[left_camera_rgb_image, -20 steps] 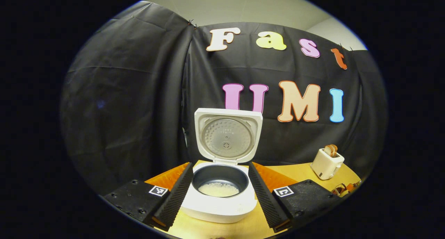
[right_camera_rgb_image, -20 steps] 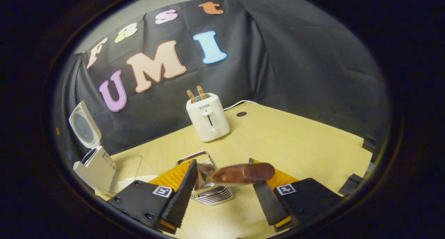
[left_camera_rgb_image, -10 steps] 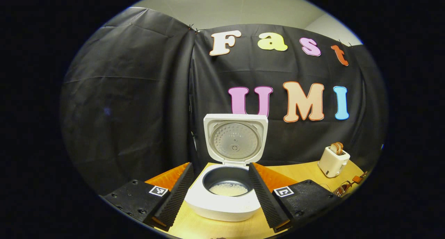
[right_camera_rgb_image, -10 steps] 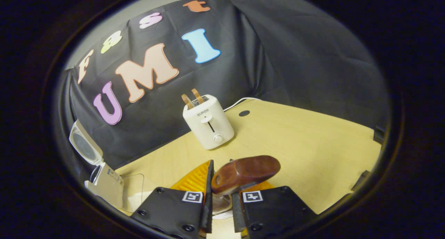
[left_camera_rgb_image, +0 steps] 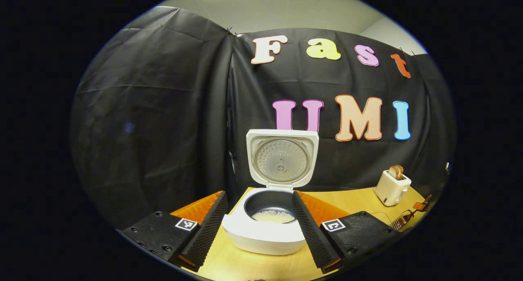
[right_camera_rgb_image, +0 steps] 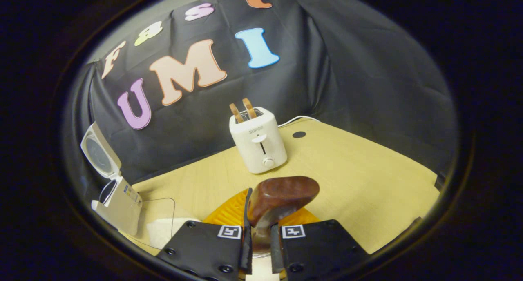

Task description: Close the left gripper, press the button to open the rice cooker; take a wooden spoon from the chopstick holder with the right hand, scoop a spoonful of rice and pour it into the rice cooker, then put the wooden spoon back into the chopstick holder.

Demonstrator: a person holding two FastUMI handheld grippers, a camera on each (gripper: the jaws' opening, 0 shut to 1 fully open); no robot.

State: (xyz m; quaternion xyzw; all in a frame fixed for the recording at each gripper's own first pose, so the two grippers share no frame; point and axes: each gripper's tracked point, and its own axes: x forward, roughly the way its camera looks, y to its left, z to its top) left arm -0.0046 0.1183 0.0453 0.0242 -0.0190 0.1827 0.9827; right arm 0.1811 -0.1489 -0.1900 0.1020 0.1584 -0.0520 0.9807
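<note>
Black cloth hangs around the booth on every side, and below it I see a pale wooden table [right_camera_rgb_image: 347, 166] under both of my grippers. In the left gripper view the white rice cooker [left_camera_rgb_image: 265, 236] stands on that table directly ahead, its lid [left_camera_rgb_image: 282, 158] swung up and standing upright at the back, and the dark inner pot [left_camera_rgb_image: 269, 203] holds a low layer of rice [left_camera_rgb_image: 273, 216]. My left gripper [left_camera_rgb_image: 257, 228] has its fingers spread wide, one to each side of the cooker body and pressing on nothing. Far off on the right of that view sits a white toaster [left_camera_rgb_image: 392, 187] with slices of bread standing in its slots. In the right gripper view my right gripper [right_camera_rgb_image: 259, 240] has its fingers drawn in close, pinching the wooden spoon [right_camera_rgb_image: 280, 197] between them; the dark brown broad end of the spoon sticks up and forward above the fingertips, tilted toward the right. The part of the spoon below the fingers is hidden, so I cannot tell whether it is touching the chopstick holder. The toaster [right_camera_rgb_image: 259, 140] stands just beyond the spoon, near the cloth. At the left edge of this view the rice cooker [right_camera_rgb_image: 116, 203] shows with its lid raised, and a clear container [right_camera_rgb_image: 157, 224] sits just beside it, with something white in its bottom.
</note>
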